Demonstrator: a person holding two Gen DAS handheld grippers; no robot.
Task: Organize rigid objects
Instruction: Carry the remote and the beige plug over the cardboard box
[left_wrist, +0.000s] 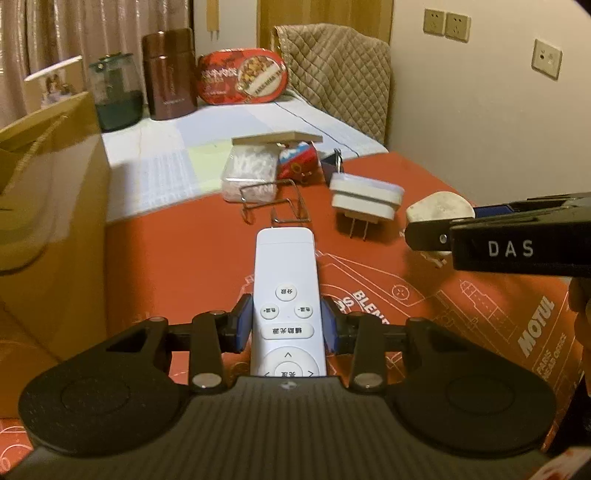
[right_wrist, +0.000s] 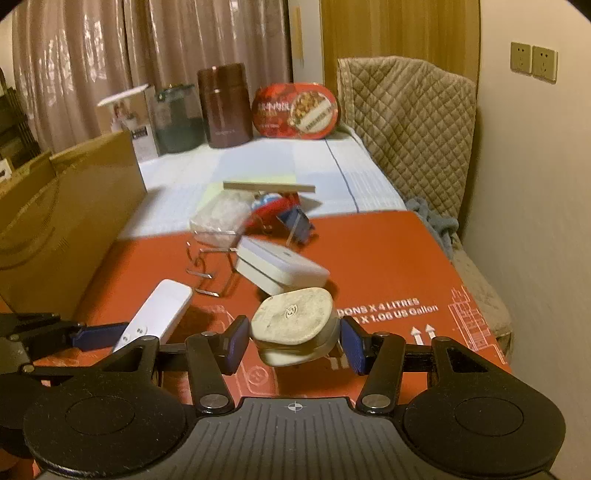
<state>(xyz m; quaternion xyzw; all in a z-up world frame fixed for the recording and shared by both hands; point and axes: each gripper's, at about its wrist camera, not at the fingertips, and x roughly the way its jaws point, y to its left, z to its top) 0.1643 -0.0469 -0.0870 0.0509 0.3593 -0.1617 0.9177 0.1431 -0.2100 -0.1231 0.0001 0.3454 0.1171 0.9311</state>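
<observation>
My left gripper (left_wrist: 287, 325) is shut on a white remote control (left_wrist: 285, 280), its blue pads pressing both long sides; the remote points away over the red cardboard sheet (left_wrist: 184, 251). The remote also shows in the right wrist view (right_wrist: 159, 310). My right gripper (right_wrist: 293, 341) is shut on a worn cream-coloured plug adapter (right_wrist: 295, 317), held just above the red sheet (right_wrist: 388, 258). In the left wrist view the right gripper's finger (left_wrist: 517, 240) enters from the right with the adapter (left_wrist: 439, 208) at its tip.
A white square charger (left_wrist: 364, 197) and a bent wire stand (left_wrist: 273, 205) lie ahead on the red sheet. Behind are a clear box of cotton swabs (left_wrist: 251, 171), a red pack (left_wrist: 297, 160) and a wooden board (left_wrist: 277, 138). A cardboard box (left_wrist: 48, 221) stands left.
</observation>
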